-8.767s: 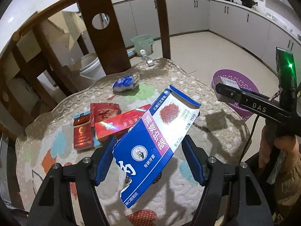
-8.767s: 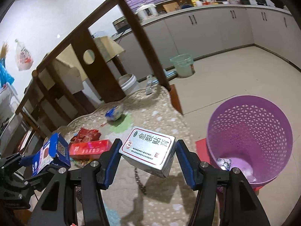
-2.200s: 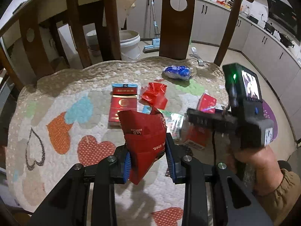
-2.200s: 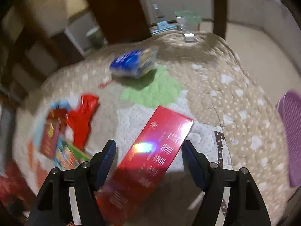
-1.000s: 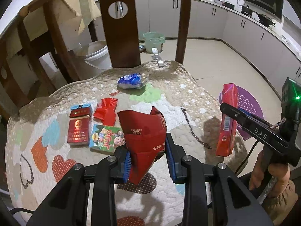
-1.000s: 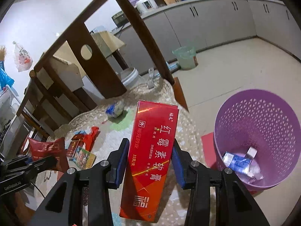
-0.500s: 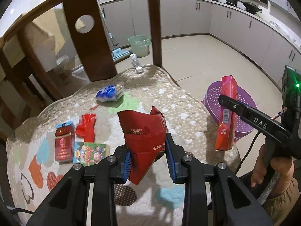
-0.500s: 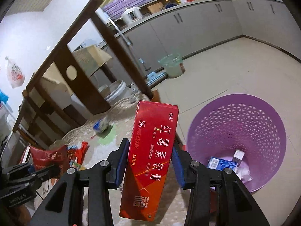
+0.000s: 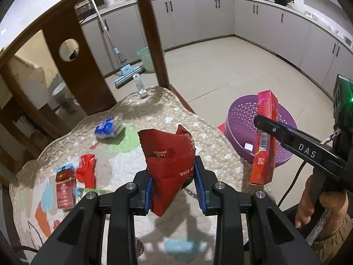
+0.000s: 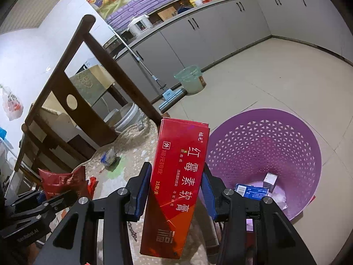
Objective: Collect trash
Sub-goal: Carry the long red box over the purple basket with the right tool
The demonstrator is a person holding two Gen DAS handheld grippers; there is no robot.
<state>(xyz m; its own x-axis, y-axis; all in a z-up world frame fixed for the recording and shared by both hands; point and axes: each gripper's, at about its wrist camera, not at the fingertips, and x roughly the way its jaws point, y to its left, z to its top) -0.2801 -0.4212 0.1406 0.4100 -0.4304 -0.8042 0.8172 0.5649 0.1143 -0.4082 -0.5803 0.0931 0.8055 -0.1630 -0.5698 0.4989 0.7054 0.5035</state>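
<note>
Tools: right tool (image 10: 174, 196) grips red carton (image 10: 176, 185), now nearer purple basket (image 10: 264, 154); left tool (image 9: 174, 185) clamps red wrapper (image 9: 168, 161); drop next.

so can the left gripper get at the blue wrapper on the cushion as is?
Probably not: the left gripper is shut on a red bag, so its jaws are full. Nothing on the cushion blocks the blue wrapper.

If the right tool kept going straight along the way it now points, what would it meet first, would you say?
Probably the purple basket. The right tool, clamped on the red box, points down past the cushion's edge, and the basket's open mouth lies just right of its line. Depth is unclear, so it could meet the near rim.
</note>
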